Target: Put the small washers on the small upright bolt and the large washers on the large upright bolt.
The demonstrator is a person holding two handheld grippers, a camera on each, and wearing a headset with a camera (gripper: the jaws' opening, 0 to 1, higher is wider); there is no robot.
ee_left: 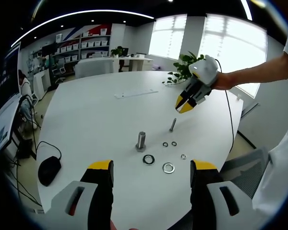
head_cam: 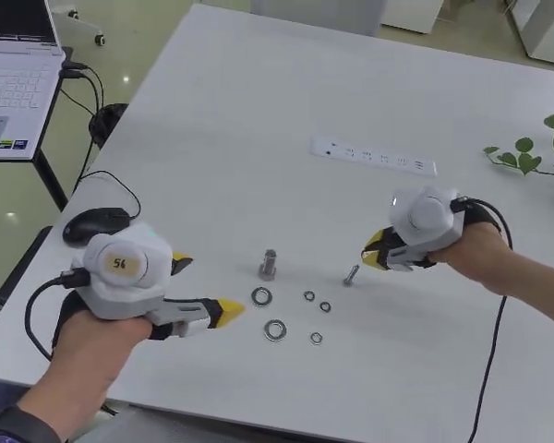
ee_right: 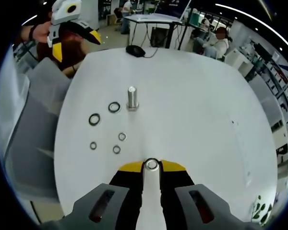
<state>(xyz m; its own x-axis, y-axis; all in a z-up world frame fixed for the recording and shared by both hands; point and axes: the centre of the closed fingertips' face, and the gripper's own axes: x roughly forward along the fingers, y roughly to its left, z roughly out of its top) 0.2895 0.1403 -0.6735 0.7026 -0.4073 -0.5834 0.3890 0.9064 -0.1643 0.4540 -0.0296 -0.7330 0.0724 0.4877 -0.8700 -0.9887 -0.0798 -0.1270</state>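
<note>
A large upright bolt (head_cam: pixel 268 264) (ee_left: pixel 141 141) (ee_right: pixel 131 98) stands mid-table, and a small upright bolt (head_cam: pixel 351 275) (ee_left: pixel 173 124) stands to its right. Two large washers (head_cam: pixel 261 296) (head_cam: pixel 275 329) lie flat in front of the large bolt. Three small washers (head_cam: pixel 309 295) (head_cam: pixel 325 306) (head_cam: pixel 316 338) lie between the bolts. My left gripper (head_cam: pixel 203 288) (ee_left: pixel 152 166) hovers open and empty, left of the washers. My right gripper (head_cam: pixel 373 253) (ee_left: pixel 182 104) hangs shut just above and right of the small bolt (ee_right: pixel 151 165), whose top shows between the jaw tips.
A white power strip (head_cam: pixel 374 157) lies further back on the white table (head_cam: pixel 258 120). A black mouse (head_cam: pixel 97 224) sits near the left edge, with a laptop (head_cam: pixel 14 74) on a side stand beyond. Plant leaves (head_cam: pixel 535 152) reach in at the right.
</note>
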